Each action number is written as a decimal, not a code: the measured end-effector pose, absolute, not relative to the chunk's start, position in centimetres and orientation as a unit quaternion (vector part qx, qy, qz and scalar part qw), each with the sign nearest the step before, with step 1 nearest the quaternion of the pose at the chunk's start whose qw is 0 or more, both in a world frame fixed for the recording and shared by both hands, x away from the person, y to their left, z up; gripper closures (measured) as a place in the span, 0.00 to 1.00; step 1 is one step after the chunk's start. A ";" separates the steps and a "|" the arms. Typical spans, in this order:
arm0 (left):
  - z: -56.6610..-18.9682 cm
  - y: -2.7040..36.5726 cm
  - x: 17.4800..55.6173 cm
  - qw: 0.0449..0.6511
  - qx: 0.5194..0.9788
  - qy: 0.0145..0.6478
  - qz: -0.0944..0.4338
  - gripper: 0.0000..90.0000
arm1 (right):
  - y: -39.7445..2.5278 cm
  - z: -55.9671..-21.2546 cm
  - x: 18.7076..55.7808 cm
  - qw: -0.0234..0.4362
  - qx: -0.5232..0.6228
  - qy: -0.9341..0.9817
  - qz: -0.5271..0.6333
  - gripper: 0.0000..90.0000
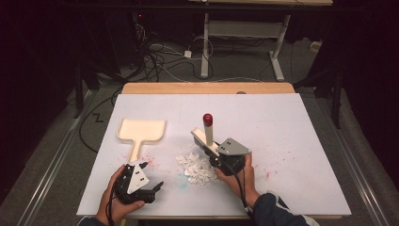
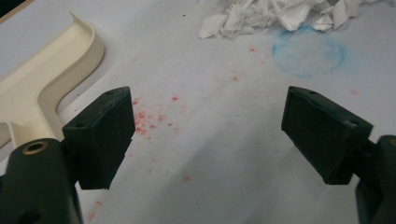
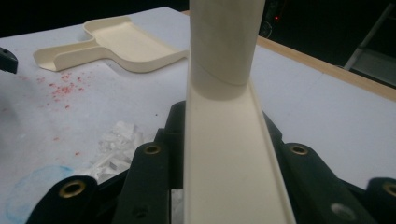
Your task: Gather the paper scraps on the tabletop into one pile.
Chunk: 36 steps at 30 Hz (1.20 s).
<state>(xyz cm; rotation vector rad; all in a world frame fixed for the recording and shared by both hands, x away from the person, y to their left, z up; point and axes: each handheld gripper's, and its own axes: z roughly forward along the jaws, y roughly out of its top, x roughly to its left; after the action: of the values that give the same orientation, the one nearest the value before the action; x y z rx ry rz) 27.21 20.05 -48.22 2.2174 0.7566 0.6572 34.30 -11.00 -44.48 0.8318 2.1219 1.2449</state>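
Black grippers (image 1: 141,181) with grey plates, brass screws, black cables; right sleeve (image 1: 277,214) dark, maybe blue with white stripe.

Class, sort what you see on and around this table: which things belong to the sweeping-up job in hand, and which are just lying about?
Part of the job:
- cream brush, clamped in the right gripper
- pile of paper scraps
- cream dustpan
- left gripper, open above the table

Just lying about:
- red speckles and blue ring stain on the white sheet
- cables on the floor
- white desk frame behind
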 end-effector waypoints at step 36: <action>-48.2 19.7 27.0 0.334 0.860 0.287 0.257 0.18 | -23.3 -42.2 30.3 0.161 0.265 0.867 0.390 0.76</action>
<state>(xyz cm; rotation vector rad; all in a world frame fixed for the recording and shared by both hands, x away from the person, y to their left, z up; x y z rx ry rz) 26.95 19.72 -48.18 2.2461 0.7479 0.6700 30.34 -23.32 -42.22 0.7581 2.4751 1.1148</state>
